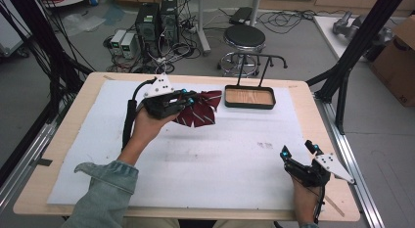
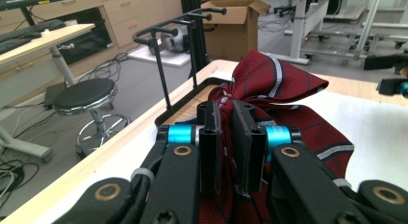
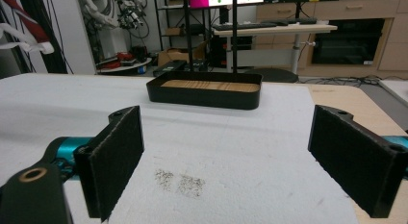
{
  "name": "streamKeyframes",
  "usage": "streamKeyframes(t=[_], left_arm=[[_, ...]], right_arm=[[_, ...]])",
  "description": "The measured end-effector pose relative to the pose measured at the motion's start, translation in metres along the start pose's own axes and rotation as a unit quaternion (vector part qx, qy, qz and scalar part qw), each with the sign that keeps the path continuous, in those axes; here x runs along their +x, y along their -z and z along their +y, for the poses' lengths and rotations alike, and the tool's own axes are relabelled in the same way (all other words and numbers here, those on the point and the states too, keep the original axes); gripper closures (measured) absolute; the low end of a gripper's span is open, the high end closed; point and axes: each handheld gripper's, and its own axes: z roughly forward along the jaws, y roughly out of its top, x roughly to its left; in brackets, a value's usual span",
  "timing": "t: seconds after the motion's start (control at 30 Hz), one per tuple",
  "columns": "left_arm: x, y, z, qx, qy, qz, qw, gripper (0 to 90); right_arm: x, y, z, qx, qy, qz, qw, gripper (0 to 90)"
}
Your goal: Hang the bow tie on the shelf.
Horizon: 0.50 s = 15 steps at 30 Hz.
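Necktie (image 1: 200, 109), dark red with pale stripes, hangs bunched in our left gripper (image 1: 182, 97), jaws clamped on the fabric, lifted above the white mat just left of the black tray (image 1: 249, 103). Tray's hanger rack (image 1: 265, 59) lies right of the tie. Our right gripper (image 1: 299, 150), jaws spread and empty, sits well apart, nearer the person.

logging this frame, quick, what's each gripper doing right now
Left gripper: jaws closed on the dark red striped cloth, held above the table.
Right gripper: jaws wide open, holding nothing.
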Motion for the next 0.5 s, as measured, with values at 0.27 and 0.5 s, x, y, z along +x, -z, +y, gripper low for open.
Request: streamKeyframes(t=[0.27, 0.5], left_arm=[[0.009, -0.013, 0.011, -0.013, 0.003, 0.002, 0.9999, 81.5], [0.019, -0.034, 0.022, -0.021, 0.002, 0.001, 0.9998, 81.6]], right_arm=[[0.0, -0.001, 0.0, 0.0, 0.0, 0.001, 1.0, 11.3], [0.0, -0.001, 0.0, 0.001, 0.002, 0.001, 1.0, 11.2]])
